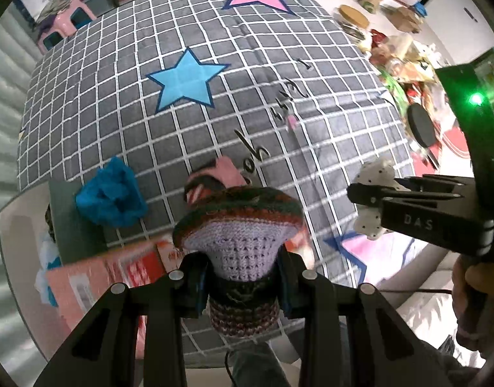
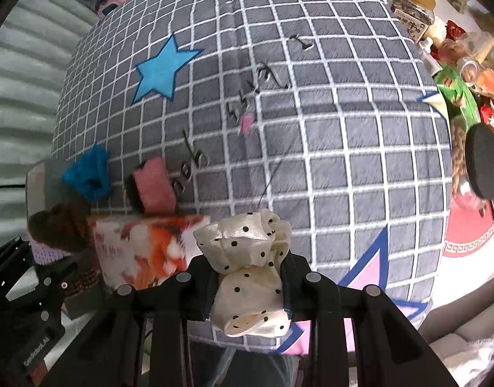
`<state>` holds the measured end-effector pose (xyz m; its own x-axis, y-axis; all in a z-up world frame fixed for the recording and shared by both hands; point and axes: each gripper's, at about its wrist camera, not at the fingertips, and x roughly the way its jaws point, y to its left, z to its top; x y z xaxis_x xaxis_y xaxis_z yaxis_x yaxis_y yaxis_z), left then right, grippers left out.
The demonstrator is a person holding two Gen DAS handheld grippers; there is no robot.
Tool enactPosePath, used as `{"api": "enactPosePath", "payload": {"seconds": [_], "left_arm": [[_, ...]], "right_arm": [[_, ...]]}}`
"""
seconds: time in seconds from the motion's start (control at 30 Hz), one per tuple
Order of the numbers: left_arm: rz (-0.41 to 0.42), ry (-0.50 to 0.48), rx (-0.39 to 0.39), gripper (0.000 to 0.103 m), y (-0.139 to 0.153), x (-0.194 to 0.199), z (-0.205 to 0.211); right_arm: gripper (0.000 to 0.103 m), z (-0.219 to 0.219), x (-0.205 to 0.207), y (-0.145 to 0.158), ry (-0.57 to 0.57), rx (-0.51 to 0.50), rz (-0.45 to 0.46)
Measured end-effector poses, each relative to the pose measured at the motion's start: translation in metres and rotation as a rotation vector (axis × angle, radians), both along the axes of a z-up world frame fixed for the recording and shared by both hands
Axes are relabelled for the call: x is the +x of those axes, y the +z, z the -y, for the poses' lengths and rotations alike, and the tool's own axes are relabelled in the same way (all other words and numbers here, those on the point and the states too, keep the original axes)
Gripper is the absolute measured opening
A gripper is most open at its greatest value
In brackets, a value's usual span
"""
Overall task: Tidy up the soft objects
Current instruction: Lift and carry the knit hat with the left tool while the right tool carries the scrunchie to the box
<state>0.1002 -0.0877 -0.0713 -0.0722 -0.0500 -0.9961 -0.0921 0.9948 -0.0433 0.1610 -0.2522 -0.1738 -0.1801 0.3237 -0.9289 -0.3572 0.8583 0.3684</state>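
My left gripper (image 1: 242, 285) is shut on a striped knitted item (image 1: 238, 222) of lilac, green and brown yarn, held above the near edge of the grey checked cloth (image 1: 327, 64). My right gripper (image 2: 248, 290) is shut on a cream polka-dot scrunchie (image 2: 248, 258); it also shows in the left wrist view (image 1: 374, 200) at the right. A blue fuzzy cloth (image 1: 110, 195) and a pink sponge with a dark side (image 2: 153, 185) lie on the cloth's left part. The knitted item also shows at the left of the right wrist view (image 2: 58, 232).
An orange and white packet (image 2: 143, 248) lies at the cloth's near left edge. Jars, snack packets and a black round disc (image 2: 483, 161) crowd the right side. A pink stool (image 1: 66, 25) stands at the far left.
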Motion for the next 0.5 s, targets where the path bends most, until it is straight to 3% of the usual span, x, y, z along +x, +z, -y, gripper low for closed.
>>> {"api": "enactPosePath", "payload": {"seconds": [0.5], "left_arm": [[0.079, -0.010, -0.009, 0.036, 0.056, -0.084, -0.015]], "right_arm": [[0.033, -0.031, -0.085, 0.052, 0.050, 0.067, 0.049]]}}
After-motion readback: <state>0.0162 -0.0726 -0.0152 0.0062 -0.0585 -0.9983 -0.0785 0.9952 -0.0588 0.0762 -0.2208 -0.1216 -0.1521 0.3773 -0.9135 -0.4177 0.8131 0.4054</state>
